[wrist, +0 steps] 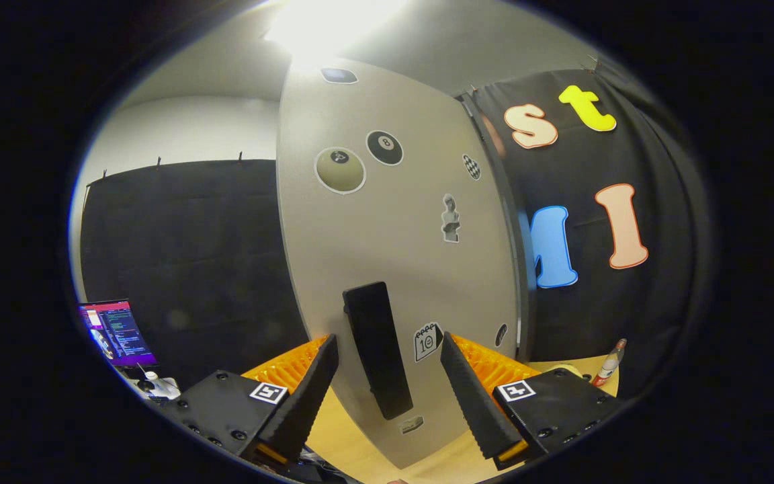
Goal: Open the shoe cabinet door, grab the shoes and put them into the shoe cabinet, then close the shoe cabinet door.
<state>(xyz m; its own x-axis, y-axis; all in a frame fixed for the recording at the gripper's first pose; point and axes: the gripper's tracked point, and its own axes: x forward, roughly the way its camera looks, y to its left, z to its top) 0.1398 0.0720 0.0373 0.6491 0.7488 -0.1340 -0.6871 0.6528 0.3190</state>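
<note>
- Gripper view: claw (387,390) spread wide, fingers (306,396) either side of the black handle (377,349) on the grey cabinet door (387,222), neither pad touching it.
- Handle between the fingers and just ahead of them; door standing at an angle above the wooden worktop (353,444), dark wall behind.
- Could close skewed: handle tilted against the finger line, so one pad may land first and slide off.
- Could pinch door face or the stickers (427,341) instead of the handle if pushed in too far.
- Could swing the door into the bottle (607,363) near its far edge.
- No sign of shoes here; cannot tell where they lie.
</note>
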